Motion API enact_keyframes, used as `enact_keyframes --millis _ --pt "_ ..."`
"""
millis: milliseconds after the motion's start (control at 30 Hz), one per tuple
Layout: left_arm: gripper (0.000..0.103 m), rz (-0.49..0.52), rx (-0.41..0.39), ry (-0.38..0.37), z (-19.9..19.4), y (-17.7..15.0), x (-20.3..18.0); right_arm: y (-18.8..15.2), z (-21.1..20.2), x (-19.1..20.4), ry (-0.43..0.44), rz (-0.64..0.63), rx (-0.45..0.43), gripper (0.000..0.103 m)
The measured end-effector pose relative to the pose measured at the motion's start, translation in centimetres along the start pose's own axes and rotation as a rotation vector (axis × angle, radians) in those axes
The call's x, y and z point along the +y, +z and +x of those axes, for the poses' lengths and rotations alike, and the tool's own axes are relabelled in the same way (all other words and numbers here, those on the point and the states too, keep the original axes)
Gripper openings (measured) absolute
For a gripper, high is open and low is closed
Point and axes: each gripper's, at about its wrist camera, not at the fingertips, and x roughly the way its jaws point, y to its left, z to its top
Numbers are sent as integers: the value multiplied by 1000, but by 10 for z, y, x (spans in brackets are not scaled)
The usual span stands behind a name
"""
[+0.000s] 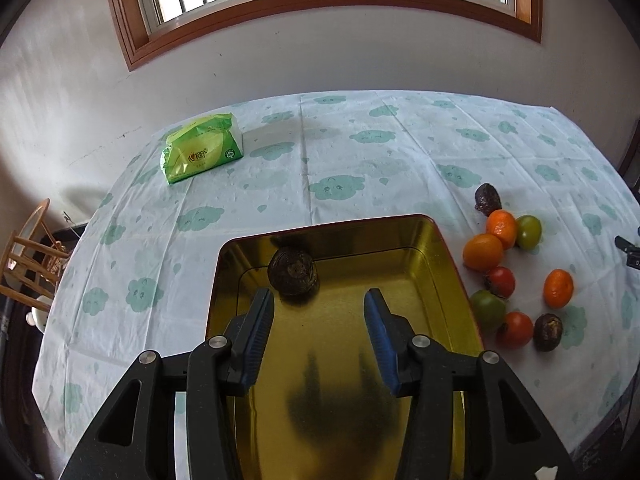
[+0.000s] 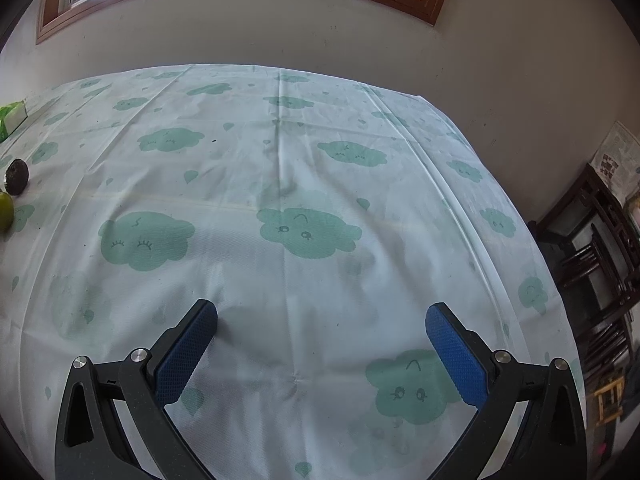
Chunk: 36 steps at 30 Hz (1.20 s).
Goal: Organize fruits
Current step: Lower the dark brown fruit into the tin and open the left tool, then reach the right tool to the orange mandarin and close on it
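Hovering over the gold tin tray (image 1: 440,264), the left gripper (image 1: 320,300) has its fingers apart with nothing between them; 1 dark wrinkled passion fruit (image 1: 293,271) lies inside the tray by the far wall, just ahead of the pads. The step in hand looks like a release, so the gripper should lift straight clear without nudging that fruit. The right gripper (image 2: 320,316) hangs spread wide over bare cloud-print tablecloth (image 2: 304,168), gripping nothing. Beside the tray, on the cloth, wait 3 orange citrus fruits (image 1: 483,252), 2 red tomatoes (image 1: 515,329), 2 green tomatoes (image 1: 529,232) and 2 more passion fruits (image 1: 487,199). 1 green tissue pack (image 1: 202,148) sits well apart.
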Motion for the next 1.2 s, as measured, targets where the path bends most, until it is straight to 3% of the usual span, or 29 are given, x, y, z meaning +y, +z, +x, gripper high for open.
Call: enact_keyframes --millis 233,433,567,700,800,900,1033,1100,1200 --pt "45 -103 -84 -71 -54 -27 -6 -3 -5 -2 66 15 -15 101" --pt "50 -237 -108 -105 -90 -59 -7 -13 -80 68 473 -24 -120 88" --pt "53 -278 -86 -88 -99 -76 -18 -1 -101 124 647 -101 -92 73" --pt "74 -296 -140 -43 -113 -95 -29 3 -107 164 688 -192 -79 65" --pt "77 -264 -139 -52 -117 -103 -41 5 -98 181 702 -222 -42 57" --pt "87 -218 -124 -85 -118 -106 -54 5 -89 190 692 -232 -26 56" --pt "90 -171 -144 -95 -123 -106 -66 6 -81 193 684 -243 -10 55" --pt "103 -154 -160 -104 -127 -106 -70 6 -77 197 662 -260 -5 53" --pt "102 -138 -181 -120 -133 -107 -73 8 -71 198 670 -256 10 47"
